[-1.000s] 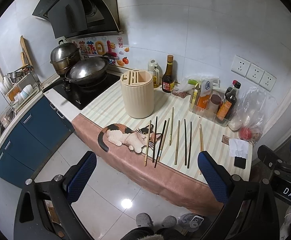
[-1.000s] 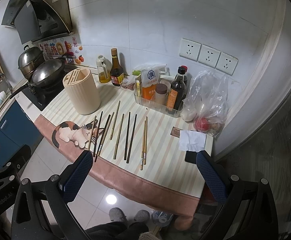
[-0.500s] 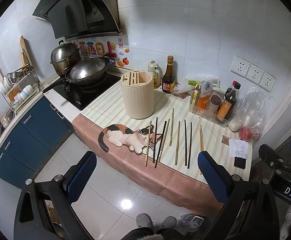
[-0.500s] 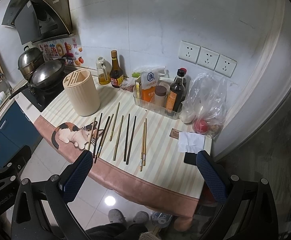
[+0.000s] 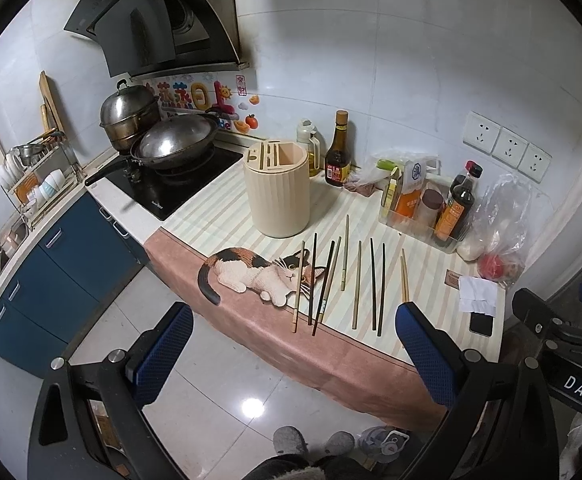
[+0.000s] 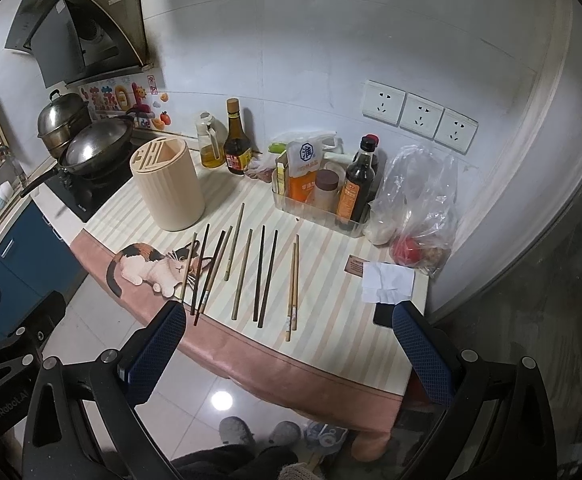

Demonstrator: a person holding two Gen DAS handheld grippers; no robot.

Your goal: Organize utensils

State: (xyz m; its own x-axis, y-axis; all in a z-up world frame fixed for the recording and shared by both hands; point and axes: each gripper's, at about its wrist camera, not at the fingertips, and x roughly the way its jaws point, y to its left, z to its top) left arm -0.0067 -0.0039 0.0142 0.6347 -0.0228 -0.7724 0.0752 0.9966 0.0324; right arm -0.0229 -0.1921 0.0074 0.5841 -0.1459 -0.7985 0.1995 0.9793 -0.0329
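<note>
Several chopsticks (image 5: 357, 284) lie side by side on the striped tablecloth; they also show in the right wrist view (image 6: 243, 274). A beige cylindrical utensil holder (image 5: 277, 188) with slots in its top stands behind them, and shows in the right wrist view (image 6: 167, 184) too. My left gripper (image 5: 295, 350) is open and empty, held back from the table's front edge. My right gripper (image 6: 289, 356) is open and empty, also in front of the table edge.
A clear tray of sauce bottles (image 5: 431, 208) and a plastic bag (image 5: 499, 224) stand at the back right. A soy bottle (image 5: 338, 156) and an oil jug (image 5: 309, 148) stand by the wall. A wok (image 5: 175, 144) sits on the stove. A phone (image 5: 481, 324) and paper (image 5: 477, 294) lie right.
Both grippers have drifted slightly; the right wrist view has come a little closer to the table. Nothing on the table has moved.
</note>
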